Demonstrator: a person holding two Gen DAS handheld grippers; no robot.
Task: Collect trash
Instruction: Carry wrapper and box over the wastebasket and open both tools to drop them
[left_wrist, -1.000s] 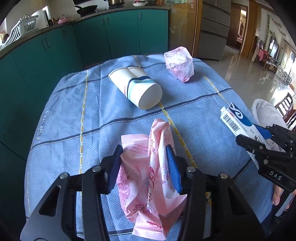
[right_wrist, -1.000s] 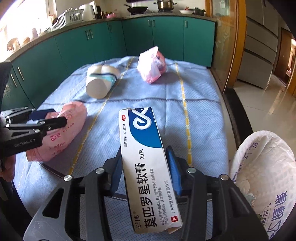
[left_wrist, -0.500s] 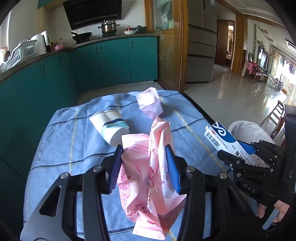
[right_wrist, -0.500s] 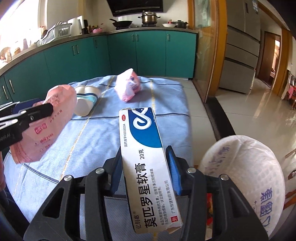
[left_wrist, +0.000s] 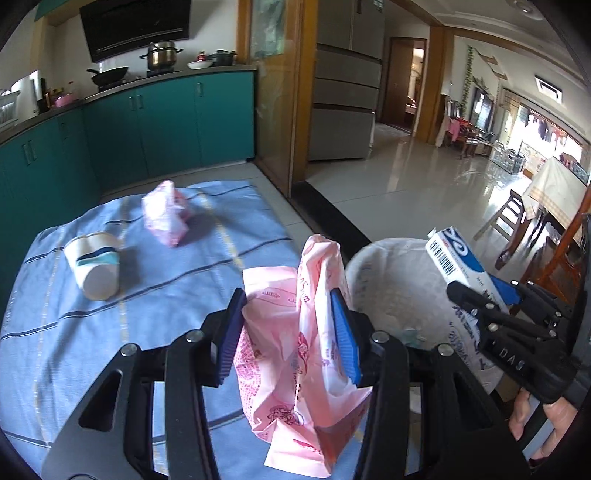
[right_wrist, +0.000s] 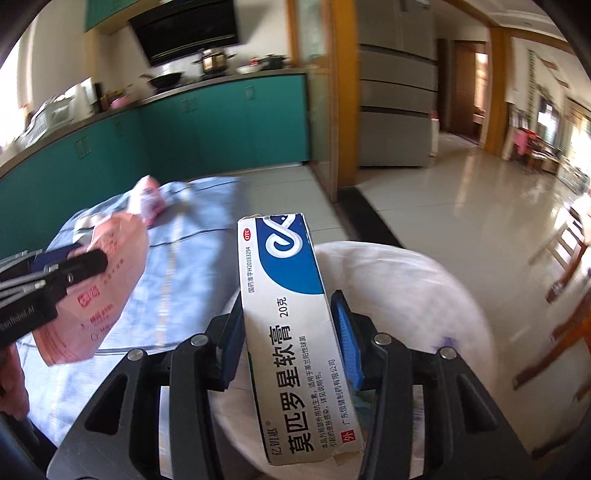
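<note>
Beneath the right claw (right_wrist: 291, 345), pinching a medicine box (right_wrist: 295, 325): lined bin (left_wrist: 391, 280), mouth open. Left claw (left_wrist: 291, 332), clamped on a pink wrapper (left_wrist: 295, 354), just short of the rim. Best centred over the mouth before letting go; cup (left_wrist: 94, 269) and pink bag (left_wrist: 164, 212) left on the worktop (left_wrist: 55, 350).

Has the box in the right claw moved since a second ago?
Yes. The box went from over the blue tablecloth to over the white bin.

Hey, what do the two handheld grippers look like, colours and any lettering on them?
Both are black plastic frames with silver screws and blue ribbed pads. The right gripper carries white "DAS" lettering on its side; the left gripper shows pale lettering, partly cut off. No cables or sleeves show.
</note>
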